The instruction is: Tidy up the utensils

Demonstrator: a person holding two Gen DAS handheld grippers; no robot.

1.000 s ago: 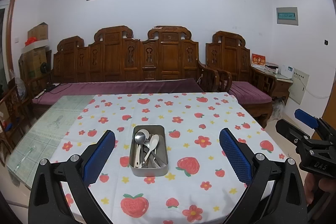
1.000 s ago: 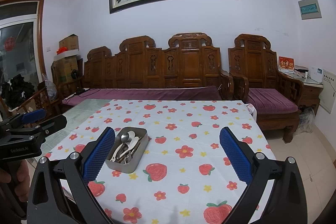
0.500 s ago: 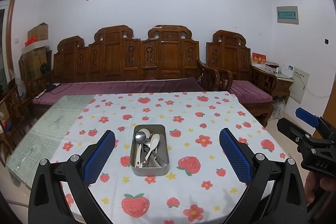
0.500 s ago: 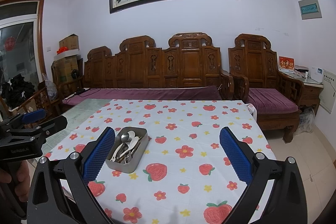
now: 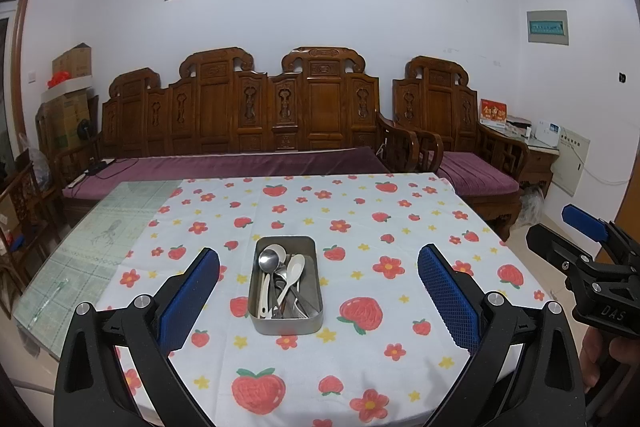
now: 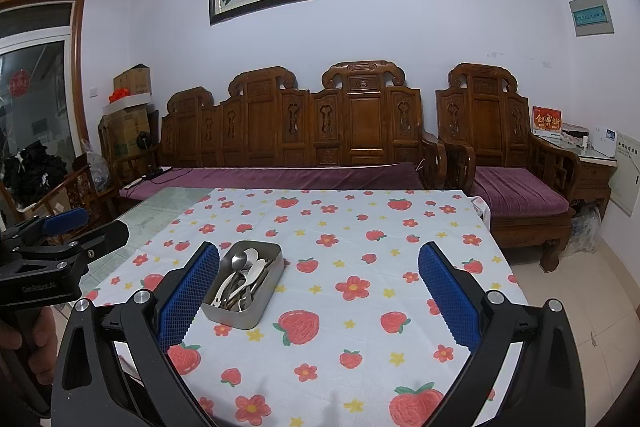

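A rectangular metal tin sits on the strawberry-print tablecloth. Inside it lie several utensils: a steel spoon and a white spoon among them, also seen as white spoons in the right wrist view. My left gripper hovers open above the near table edge, the tin straight ahead between its blue pads. My right gripper is open too, with the tin by its left pad. Each gripper shows at the edge of the other's view: right gripper, left gripper.
A carved wooden sofa with purple cushions stands behind the table, an armchair to its right. Bare glass tabletop lies left of the cloth. Cardboard boxes are stacked in the far left corner. A hand holds the left gripper's handle.
The left wrist view has drifted slightly left, so the tin appears a little further right. Both grippers stay open and empty; the right view is unchanged.
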